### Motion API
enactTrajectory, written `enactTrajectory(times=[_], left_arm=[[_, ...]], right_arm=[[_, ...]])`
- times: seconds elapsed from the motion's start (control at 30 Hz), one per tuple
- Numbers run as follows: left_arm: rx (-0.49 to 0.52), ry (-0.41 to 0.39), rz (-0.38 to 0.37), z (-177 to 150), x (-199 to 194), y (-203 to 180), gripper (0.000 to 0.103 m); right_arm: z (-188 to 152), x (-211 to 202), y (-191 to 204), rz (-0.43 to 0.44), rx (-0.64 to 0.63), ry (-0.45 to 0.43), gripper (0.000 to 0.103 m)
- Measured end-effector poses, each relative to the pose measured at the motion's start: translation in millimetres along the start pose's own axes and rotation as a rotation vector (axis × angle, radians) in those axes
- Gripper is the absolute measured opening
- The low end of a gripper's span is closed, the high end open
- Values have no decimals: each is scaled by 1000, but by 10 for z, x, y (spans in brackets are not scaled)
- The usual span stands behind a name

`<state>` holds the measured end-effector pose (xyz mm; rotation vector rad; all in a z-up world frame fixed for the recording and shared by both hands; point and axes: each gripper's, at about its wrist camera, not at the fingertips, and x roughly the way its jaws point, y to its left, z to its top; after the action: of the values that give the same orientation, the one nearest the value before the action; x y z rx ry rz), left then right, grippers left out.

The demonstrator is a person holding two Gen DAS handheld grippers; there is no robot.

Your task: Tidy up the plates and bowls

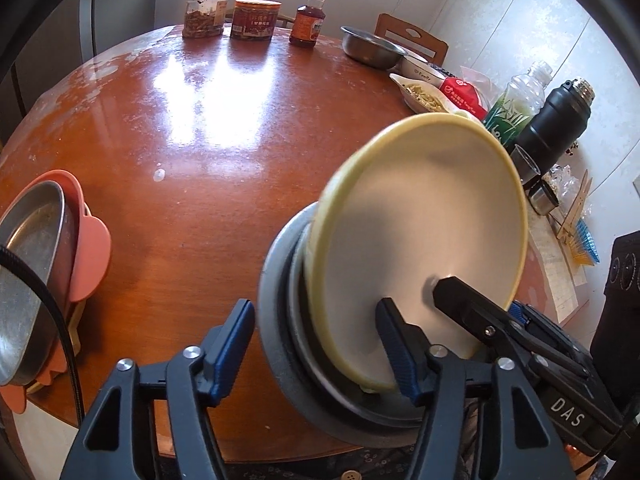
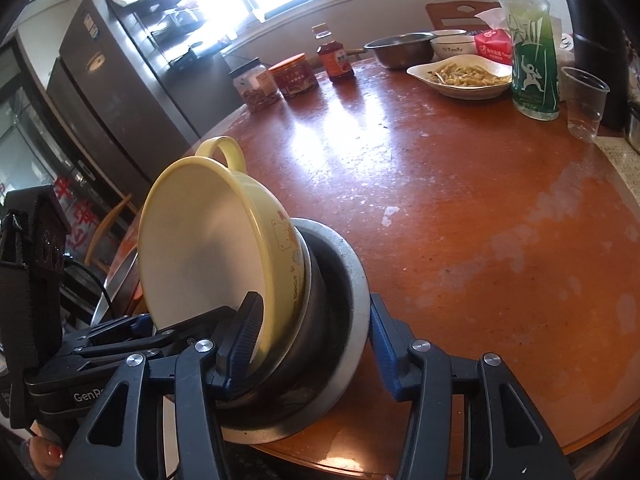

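The right gripper (image 1: 448, 292) body reads "DAS"; the left gripper (image 2: 160, 320) body shows "GenR" (cut off). The white bowl (image 2: 450, 46) reads "Family". The yellow bowl (image 2: 224, 240) wall carries partly readable lettering, "bear".

A pale yellow bowl (image 2: 224, 240) with a loop handle is tilting on edge inside my nested grey metal bowls (image 2: 340, 280), sitting at the table's (image 2: 480, 200) near edge.
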<state>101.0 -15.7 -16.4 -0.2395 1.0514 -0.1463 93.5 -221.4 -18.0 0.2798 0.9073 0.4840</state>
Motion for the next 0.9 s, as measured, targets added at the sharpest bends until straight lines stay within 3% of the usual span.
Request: enactTrajectory(times=[0.5, 0.9], left_arm=[[-24, 7, -16, 30, -66, 45, 56], [-48, -37, -8, 76, -399, 212, 56]], right_arm=[[61, -31, 53, 4, 5, -15, 50], [193, -18, 250, 73, 0, -28, 50]])
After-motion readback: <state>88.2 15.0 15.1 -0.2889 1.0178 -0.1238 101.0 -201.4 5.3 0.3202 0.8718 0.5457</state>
